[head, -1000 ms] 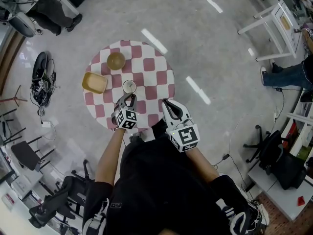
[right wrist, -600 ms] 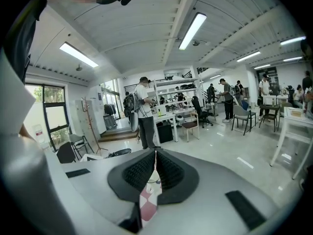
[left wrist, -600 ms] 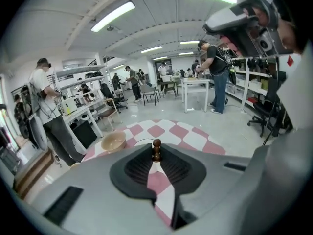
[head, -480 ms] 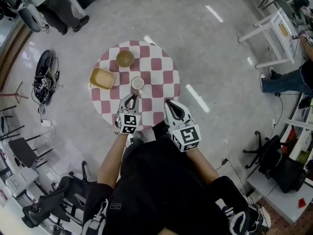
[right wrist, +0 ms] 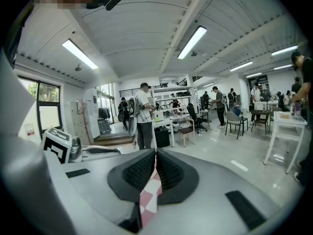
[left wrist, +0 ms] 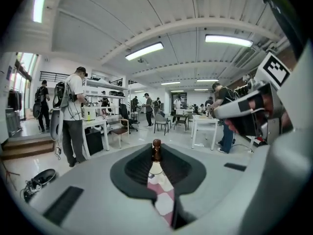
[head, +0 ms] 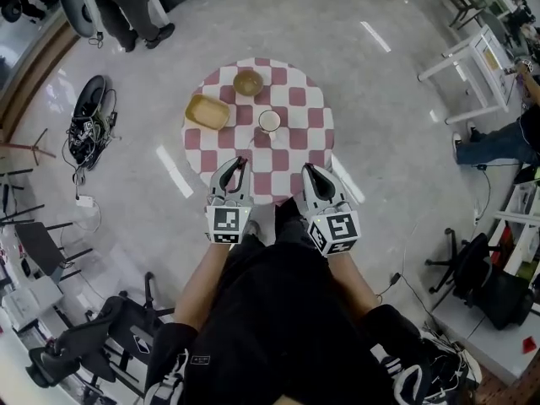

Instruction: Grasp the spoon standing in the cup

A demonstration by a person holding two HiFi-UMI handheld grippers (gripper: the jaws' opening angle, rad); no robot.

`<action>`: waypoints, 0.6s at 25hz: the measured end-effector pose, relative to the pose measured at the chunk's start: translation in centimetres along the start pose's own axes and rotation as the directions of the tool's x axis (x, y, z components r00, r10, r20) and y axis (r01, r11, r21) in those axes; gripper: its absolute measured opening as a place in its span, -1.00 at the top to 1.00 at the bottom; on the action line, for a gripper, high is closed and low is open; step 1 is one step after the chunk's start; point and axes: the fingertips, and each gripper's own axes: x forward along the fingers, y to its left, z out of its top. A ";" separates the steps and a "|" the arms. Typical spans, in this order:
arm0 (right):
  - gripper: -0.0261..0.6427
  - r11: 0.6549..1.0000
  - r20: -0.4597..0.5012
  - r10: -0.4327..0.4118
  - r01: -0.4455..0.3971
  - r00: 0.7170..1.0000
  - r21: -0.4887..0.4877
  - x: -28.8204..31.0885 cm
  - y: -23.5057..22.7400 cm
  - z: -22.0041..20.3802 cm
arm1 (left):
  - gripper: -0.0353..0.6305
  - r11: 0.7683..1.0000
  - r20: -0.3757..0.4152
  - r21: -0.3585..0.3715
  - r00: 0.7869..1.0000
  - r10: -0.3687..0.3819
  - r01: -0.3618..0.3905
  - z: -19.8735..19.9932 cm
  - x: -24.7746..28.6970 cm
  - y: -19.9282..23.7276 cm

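Left gripper [head: 239, 162] back from cup [head: 269, 121], beside right gripper [head: 309, 169].

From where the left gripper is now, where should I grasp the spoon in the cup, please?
Probably the brown handle end of the spoon, which stands clear above the cup rim. Come level from the near table edge, one jaw each side: the handle is upright and the left gripper faces it.
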 end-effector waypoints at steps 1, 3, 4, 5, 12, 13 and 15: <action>0.83 1.000 0.007 -0.010 0.010 1.000 0.000 -0.5 0.8 -0.2 | 0.74 1.000 0.007 -0.001 1.000 -0.001 0.001 0.2 -1.3 0.2; 0.83 1.000 0.022 -0.031 0.031 0.999 0.002 -1.3 2.3 -0.5 | 0.74 1.000 0.024 -0.011 1.000 -0.003 0.004 0.6 -3.6 0.6; 0.83 0.999 0.027 -0.042 0.042 0.999 0.005 -1.9 3.0 -0.7 | 0.74 1.000 0.032 -0.023 0.999 -0.005 0.005 0.6 -4.8 0.8; 0.83 0.999 0.031 -0.052 0.052 0.998 0.009 -2.6 3.7 -1.0 | 0.74 0.999 0.037 -0.036 0.999 -0.005 0.006 0.6 -6.2 0.9; 0.83 0.997 0.052 -0.079 0.079 0.996 0.014 -6.1 6.7 -1.0 | 0.75 0.998 0.073 -0.062 0.997 0.010 -0.005 2.0 -13.2 0.9; 0.83 0.997 0.054 -0.081 0.080 0.995 0.018 -6.4 7.0 -0.9 | 0.75 0.998 0.077 -0.067 0.997 0.010 -0.004 2.2 -13.8 0.8; 0.83 0.997 0.055 -0.080 0.079 0.995 0.020 -6.9 7.4 -0.7 | 0.75 0.997 0.086 -0.077 0.996 0.011 -0.005 2.5 -14.9 0.6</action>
